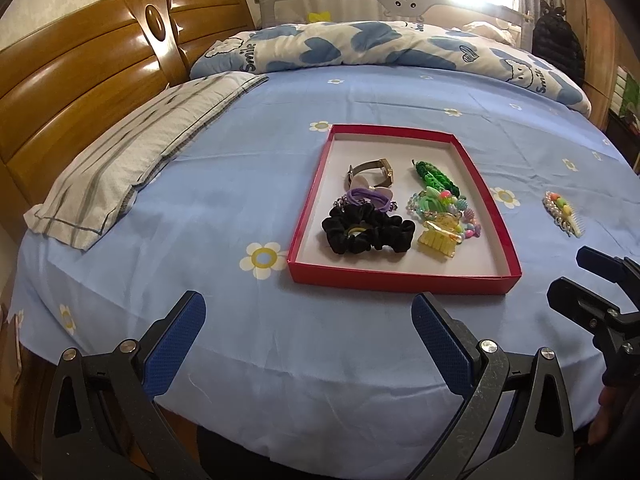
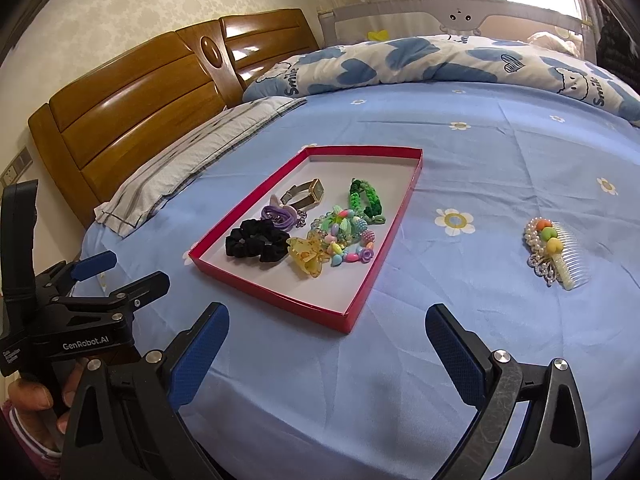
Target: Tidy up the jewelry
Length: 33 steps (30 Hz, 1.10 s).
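A shallow red box (image 1: 404, 278) (image 2: 276, 294) lies on the blue bedsheet. It holds a black scrunchie (image 1: 366, 232) (image 2: 256, 244), a purple hair tie (image 1: 368, 197), a gold watch (image 2: 310, 192), a green braided band (image 1: 436, 178) (image 2: 366, 200), coloured beads (image 2: 348, 236) and a yellow claw clip (image 1: 438, 240) (image 2: 306, 256). A pearl hair comb (image 1: 564, 212) (image 2: 556, 252) lies on the sheet to the right of the box. My left gripper (image 1: 308, 320) stands open before the box. My right gripper (image 2: 326, 328) is open too, near the box's front right corner. Both are empty.
A grey striped pillow (image 1: 132, 160) lies at the left by the wooden headboard (image 1: 80, 80). A folded blue-and-white quilt (image 1: 360, 46) runs across the far side of the bed. A hand (image 2: 32, 396) holds the left gripper's handle. Bare sheet lies around the comb.
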### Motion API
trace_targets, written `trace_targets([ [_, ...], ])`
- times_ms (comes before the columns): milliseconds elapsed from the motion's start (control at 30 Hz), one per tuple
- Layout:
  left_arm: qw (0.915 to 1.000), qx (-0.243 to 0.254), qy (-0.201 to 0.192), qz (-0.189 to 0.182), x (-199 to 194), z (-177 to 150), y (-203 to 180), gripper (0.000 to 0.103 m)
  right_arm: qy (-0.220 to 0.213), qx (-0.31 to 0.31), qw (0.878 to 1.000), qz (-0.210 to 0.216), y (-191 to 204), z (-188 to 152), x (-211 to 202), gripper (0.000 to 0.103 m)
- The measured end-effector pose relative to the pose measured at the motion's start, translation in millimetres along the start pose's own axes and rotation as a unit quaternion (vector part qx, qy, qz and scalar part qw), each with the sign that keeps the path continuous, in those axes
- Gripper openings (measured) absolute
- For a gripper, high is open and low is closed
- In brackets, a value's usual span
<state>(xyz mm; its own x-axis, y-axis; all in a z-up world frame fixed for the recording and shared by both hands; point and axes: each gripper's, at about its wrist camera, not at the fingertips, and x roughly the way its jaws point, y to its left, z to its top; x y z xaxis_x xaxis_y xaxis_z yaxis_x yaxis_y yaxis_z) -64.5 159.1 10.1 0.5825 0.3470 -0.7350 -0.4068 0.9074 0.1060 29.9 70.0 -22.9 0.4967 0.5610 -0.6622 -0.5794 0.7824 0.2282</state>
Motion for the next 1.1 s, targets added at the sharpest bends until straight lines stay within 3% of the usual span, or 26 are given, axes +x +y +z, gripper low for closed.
trace_targets([
  [1100,1.0000,-0.004,-0.001,-0.006,-1.3,0.7,-0.4,0.103,-0.001,-0.003,1.000,0.004,5.1,3.2,-0.1,0.100],
])
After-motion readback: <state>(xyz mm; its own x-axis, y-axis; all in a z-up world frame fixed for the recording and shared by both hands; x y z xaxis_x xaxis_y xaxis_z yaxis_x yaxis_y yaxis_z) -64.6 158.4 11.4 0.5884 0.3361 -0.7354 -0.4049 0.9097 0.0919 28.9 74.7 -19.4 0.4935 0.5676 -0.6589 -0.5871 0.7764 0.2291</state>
